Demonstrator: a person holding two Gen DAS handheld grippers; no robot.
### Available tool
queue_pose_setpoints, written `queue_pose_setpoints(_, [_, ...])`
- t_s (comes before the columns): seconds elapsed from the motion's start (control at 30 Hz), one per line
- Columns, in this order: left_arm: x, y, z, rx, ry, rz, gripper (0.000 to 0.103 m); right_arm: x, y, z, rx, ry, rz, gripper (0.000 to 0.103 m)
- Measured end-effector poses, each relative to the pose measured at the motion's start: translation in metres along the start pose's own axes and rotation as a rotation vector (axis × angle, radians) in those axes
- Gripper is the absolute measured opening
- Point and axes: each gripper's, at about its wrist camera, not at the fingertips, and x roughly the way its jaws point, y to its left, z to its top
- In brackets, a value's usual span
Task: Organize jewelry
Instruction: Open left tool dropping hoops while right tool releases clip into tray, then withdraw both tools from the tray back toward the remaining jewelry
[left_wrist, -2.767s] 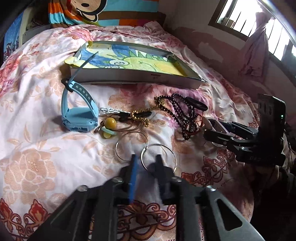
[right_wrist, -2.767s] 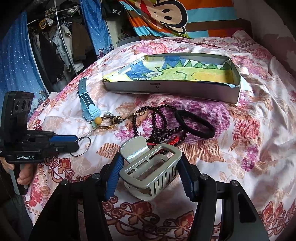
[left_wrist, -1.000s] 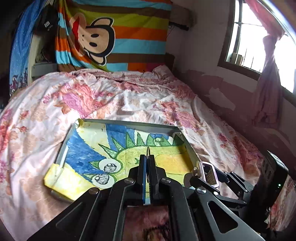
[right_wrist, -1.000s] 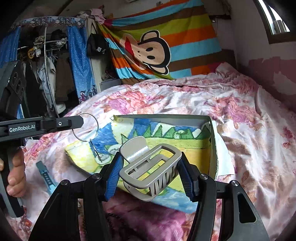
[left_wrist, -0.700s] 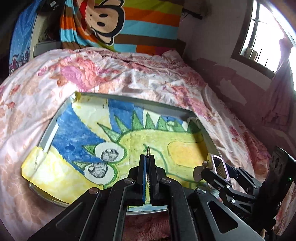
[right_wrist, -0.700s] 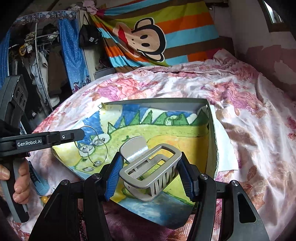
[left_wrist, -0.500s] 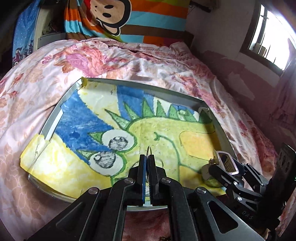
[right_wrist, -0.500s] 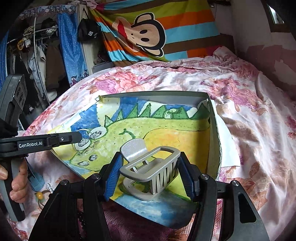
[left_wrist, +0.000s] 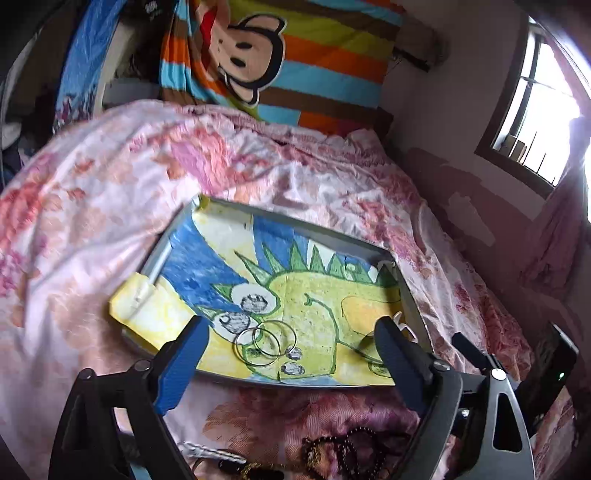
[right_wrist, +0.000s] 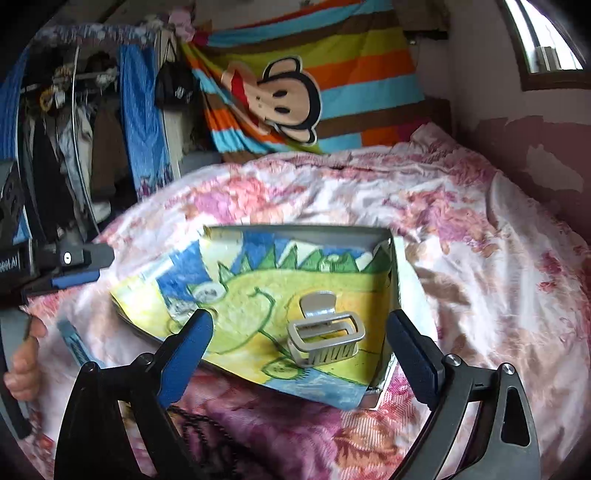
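Observation:
A shallow grey box (left_wrist: 369, 246) lined with a dinosaur drawing lies on the bed; it also shows in the right wrist view (right_wrist: 398, 280). Two thin silver hoop rings (left_wrist: 265, 342) lie overlapping inside it near the front. A grey hair claw clip (right_wrist: 325, 338) lies in the box's right half. My left gripper (left_wrist: 291, 354) is open and empty just above the hoops. My right gripper (right_wrist: 299, 352) is open and empty, its fingers either side of the clip. The left gripper also shows at the left of the right wrist view (right_wrist: 79, 266).
Dark bead necklaces (left_wrist: 351, 452) and a chain lie on the floral bedspread in front of the box. A blue watch strap (right_wrist: 74, 343) lies left of the box. A striped monkey blanket (left_wrist: 258, 62) hangs behind; clothes rack at far left.
Both grippers have opened. The left let go of the hoop rings, which now lie in the box. The right let go of the claw clip, which now lies in the box.

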Motion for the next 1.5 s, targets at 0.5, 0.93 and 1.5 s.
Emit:
queue_pose_setpoints(0.5, [-0.153,-0.006,-0.066,0.125,-0.308,0.104,0.103,-0.167,0.050,-0.033,-0.079,-0.292,-0.027,0.102])
queue_pose_setpoints(0.93, [-0.209,0.010,-0.143,0.198,-0.325,0.146,0.103,-0.234,0.088,-0.094,-0.098,-0.246,-0.021,0.102])
queue_pose_setpoints(1.5, [-0.193,0.035,-0.185,0.230,-0.195,0.235,0.103,-0.191,0.091,-0.131,-0.097,0.004,-0.047,0.102])
